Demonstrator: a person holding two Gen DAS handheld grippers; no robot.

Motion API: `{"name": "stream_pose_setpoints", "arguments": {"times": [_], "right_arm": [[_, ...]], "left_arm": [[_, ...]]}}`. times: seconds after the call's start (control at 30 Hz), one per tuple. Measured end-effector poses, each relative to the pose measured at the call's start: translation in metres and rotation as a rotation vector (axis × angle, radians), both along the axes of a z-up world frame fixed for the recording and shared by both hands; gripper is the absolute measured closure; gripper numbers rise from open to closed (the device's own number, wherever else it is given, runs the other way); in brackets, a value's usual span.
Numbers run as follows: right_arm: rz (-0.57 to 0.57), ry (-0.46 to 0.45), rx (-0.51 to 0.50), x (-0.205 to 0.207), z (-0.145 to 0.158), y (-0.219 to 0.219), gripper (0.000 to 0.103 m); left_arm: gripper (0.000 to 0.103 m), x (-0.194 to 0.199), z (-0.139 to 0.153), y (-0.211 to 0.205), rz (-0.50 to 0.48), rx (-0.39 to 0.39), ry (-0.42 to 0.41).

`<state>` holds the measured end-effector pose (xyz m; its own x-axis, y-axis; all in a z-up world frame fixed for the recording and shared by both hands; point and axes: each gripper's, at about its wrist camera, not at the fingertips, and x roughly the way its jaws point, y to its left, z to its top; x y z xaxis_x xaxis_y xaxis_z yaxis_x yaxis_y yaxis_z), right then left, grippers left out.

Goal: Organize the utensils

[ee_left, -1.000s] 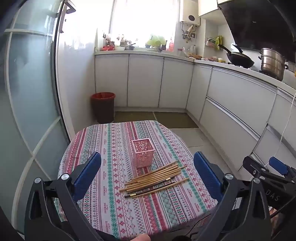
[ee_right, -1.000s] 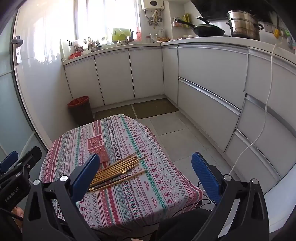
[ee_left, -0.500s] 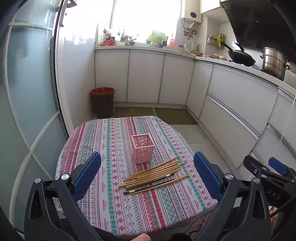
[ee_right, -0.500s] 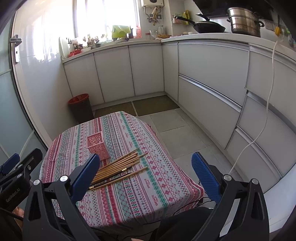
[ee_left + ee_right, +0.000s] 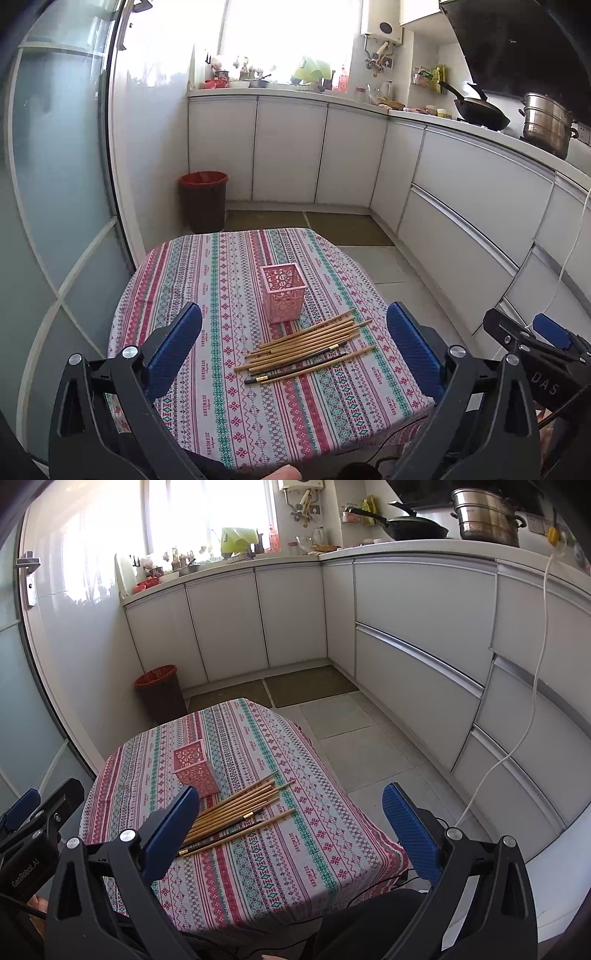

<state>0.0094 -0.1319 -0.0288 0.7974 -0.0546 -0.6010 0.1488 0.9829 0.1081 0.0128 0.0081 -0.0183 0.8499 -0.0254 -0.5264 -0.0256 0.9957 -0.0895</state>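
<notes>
A pink perforated square holder (image 5: pixel 283 292) stands upright on a small table with a striped patterned cloth (image 5: pixel 221 302). Several wooden chopsticks, two of them dark, (image 5: pixel 310 345) lie in a loose bundle just in front and right of it. My left gripper (image 5: pixel 293 345) is open and empty, held above the table's near edge. My right gripper (image 5: pixel 291 825) is open and empty, above the table's near right side. The holder (image 5: pixel 194 768) and the chopsticks (image 5: pixel 240 808) also show in the right wrist view, by the left finger.
White kitchen cabinets (image 5: pixel 288 147) run along the back and right. A dark bin with a red liner (image 5: pixel 203 201) stands on the floor beyond the table. A glass door (image 5: pixel 55 184) is at the left. A white cable (image 5: pixel 517 716) hangs at the right.
Both grippers have risen and pulled back slightly, so the table sits lower and smaller in both views. Both stay open. Holder and chopsticks have not moved.
</notes>
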Motion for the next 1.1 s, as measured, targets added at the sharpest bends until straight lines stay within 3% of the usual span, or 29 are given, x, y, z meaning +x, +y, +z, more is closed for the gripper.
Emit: {"name": "stream_pose_setpoints", "arguments": {"times": [1.1], "right_arm": [[-0.003,0.012,0.019,-0.0003,-0.0038,-0.0043,0.006]], "left_arm": [[0.007,0.0017,-0.0076,0.0028,0.004,0.002,0.014]]}}
